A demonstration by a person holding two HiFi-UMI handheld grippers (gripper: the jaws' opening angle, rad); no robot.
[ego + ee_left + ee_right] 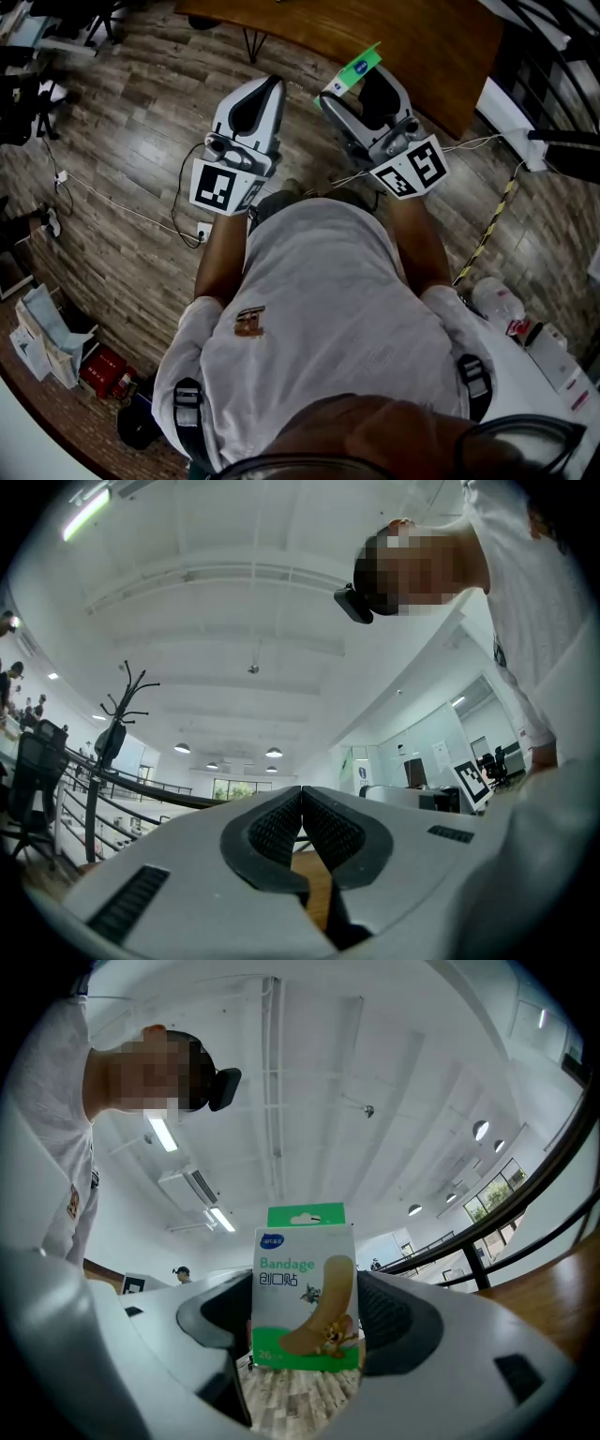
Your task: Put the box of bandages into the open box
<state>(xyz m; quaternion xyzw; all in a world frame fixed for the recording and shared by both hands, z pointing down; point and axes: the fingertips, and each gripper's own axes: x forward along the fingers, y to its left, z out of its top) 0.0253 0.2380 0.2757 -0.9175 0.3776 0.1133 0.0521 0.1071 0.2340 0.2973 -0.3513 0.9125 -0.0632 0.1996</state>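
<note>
Person's right gripper (305, 1333) clamps the box of bandages (303, 1288) by its side edges, held chest-high just short of the wooden table (412, 37), prob. for carrying to the open box, which no view shows. Left gripper (302, 803), jaws pressed together w/ nothing between, waits alongside, also short of the table. Box: flat white-and-green card, "Bandage" print, cartoon plaster, green hang tab.

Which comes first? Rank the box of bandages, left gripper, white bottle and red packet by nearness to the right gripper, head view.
1. box of bandages: clamped in the jaws of the right gripper.
2. left gripper: beside it, on its left.
3. white bottle: lower right, behind the person's right arm.
4. red packet: far lower left.
</note>
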